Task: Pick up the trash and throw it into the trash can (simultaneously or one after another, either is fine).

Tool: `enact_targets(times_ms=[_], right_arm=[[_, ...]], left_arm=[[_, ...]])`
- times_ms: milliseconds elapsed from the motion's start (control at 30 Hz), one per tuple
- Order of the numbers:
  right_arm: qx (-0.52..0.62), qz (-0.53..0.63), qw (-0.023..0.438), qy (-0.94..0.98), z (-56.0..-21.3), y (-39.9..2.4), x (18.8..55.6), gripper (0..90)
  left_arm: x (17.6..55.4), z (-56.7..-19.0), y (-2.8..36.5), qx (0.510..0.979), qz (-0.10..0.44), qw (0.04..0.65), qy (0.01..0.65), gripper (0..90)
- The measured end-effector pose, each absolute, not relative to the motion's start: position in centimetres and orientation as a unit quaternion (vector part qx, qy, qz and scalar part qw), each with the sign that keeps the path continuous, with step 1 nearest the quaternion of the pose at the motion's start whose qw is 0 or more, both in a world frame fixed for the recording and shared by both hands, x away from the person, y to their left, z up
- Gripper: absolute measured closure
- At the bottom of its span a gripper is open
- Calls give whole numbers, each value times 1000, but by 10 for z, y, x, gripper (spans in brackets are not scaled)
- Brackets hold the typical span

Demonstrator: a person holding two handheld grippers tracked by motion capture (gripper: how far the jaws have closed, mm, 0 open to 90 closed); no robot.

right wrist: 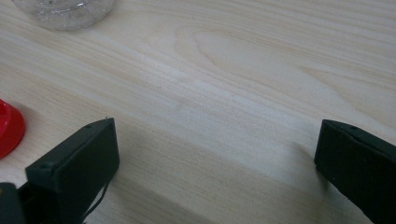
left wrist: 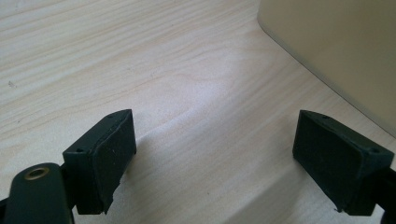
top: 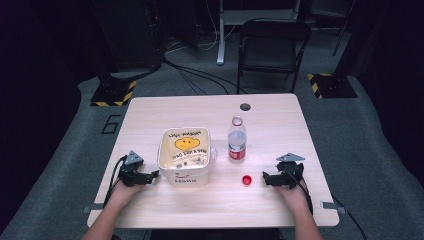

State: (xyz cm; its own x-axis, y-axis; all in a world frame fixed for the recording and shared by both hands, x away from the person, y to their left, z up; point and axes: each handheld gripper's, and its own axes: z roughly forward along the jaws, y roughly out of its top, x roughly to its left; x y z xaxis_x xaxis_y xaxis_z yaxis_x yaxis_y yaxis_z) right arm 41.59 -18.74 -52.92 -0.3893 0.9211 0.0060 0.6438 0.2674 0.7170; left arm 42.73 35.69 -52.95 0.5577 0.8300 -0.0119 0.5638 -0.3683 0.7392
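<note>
Here, going left to right, your left gripper (top: 148,176) rests on the counter (top: 280,125) with its jaws spread wide and empty, just beside the tub (top: 185,156). Next stands the bottle (top: 237,139), upright, uncapped, mid-counter. The red cap (top: 246,180) lies in front of it and slightly right, apart from it. Your right gripper (top: 266,179) sits near the cap, jaws fully apart, holding nothing. The likely step is picking up the cap: come at it low and level, centre it between both jaws before you close, and squeeze gently so it doesn't skid across the smooth wood. Steadying the bottle with the left would probably help when you screw it on. The high view gives you the whole layout and the smiley print in the tub. The left gripper view adds the tub's plain wall (left wrist: 336,51) close on its right. The right gripper view shows the cap's edge (right wrist: 9,128) just outside the left jaw, and the bottle's clear base (right wrist: 65,11) ahead.
</note>
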Motion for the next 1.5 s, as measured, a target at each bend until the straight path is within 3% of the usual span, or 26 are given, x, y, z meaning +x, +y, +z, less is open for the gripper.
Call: enact_targets(times_ms=[333, 467, 500, 833, 1500], right_arm=[[499, 329, 210, 774, -529, -189, 419, 17], [501, 326, 212, 773, -526, -193, 417, 96], [502, 329, 208, 772, -524, -194, 416, 152], [496, 321, 194, 784, -518, -197, 416, 321], [458, 361, 200, 787, -485, -182, 411, 292]], left_arm=[[423, -529, 359, 815, 180, 358, 417, 133], [423, -529, 360, 817, 180, 359, 414, 133], [424, -529, 360, 817, 180, 359, 413, 133], [424, -529, 360, 819, 179, 359, 411, 135], [421, -527, 360, 819, 177, 350, 418, 156]])
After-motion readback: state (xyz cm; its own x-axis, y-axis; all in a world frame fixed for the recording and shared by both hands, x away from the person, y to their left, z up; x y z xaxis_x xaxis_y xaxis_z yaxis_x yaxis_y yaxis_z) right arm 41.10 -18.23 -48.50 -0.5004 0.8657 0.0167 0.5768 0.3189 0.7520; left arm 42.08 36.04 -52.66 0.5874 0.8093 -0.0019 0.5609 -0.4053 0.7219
